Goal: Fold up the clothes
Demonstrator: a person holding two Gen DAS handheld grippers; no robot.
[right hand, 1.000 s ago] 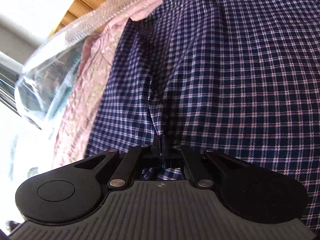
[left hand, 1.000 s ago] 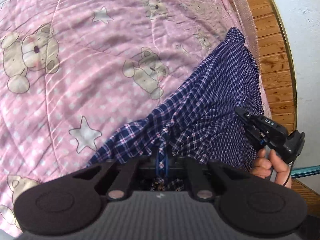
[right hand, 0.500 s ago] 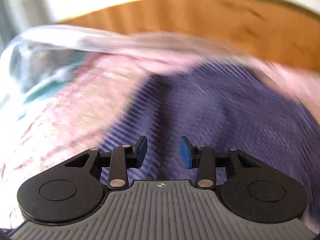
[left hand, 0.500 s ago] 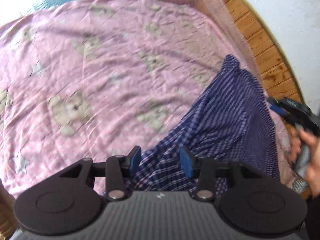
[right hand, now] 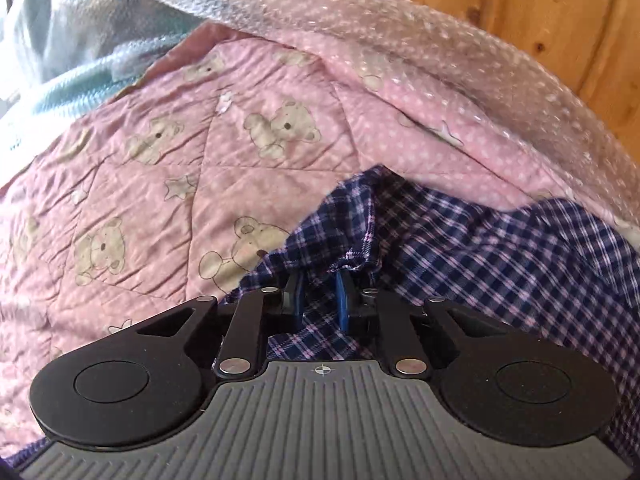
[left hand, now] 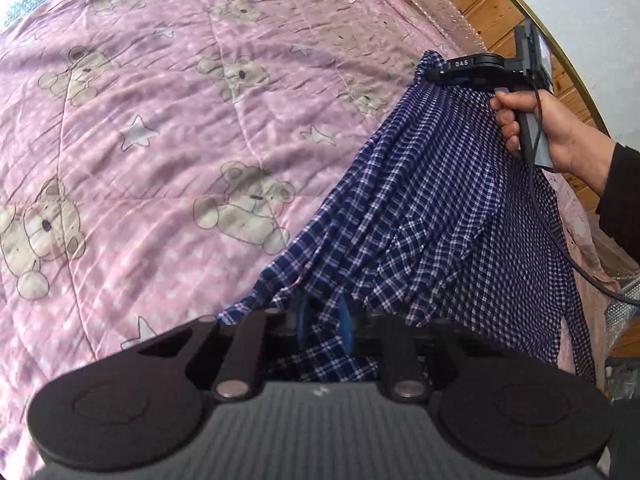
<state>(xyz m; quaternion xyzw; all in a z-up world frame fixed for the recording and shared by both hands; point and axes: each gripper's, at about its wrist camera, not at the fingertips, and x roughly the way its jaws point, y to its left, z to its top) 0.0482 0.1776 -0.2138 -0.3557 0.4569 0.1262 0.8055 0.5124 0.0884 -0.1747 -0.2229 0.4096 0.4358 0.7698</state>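
A navy plaid shirt [left hand: 432, 216] lies along the right side of the bed, drawn into taut pleats between my two grippers. My left gripper [left hand: 324, 320] is closing its jaws, and a bunched edge of the shirt sits between its blue pads [left hand: 345, 322]. In the left wrist view my right gripper [left hand: 434, 74], held by a hand [left hand: 556, 132], pinches the shirt's far corner. In its own view the right gripper [right hand: 320, 298] is closing, with a gathered fold of the shirt [right hand: 500, 256] between the pads [right hand: 342, 300] and draped over the fingertips.
The shirt rests on a pink quilt [left hand: 168, 152] printed with bears and stars. Bubble wrap [right hand: 420, 52] runs along the wooden headboard [right hand: 520, 8] behind it. A pale teal blanket [right hand: 68, 92] is bunched at the far left corner. A white wall [left hand: 588, 12] rises beyond the headboard.
Both grippers were shut on the shirt, stood open half a second ago, and now have narrowed onto the cloth again. The right gripper has swung to the shirt's far corner near the headboard.
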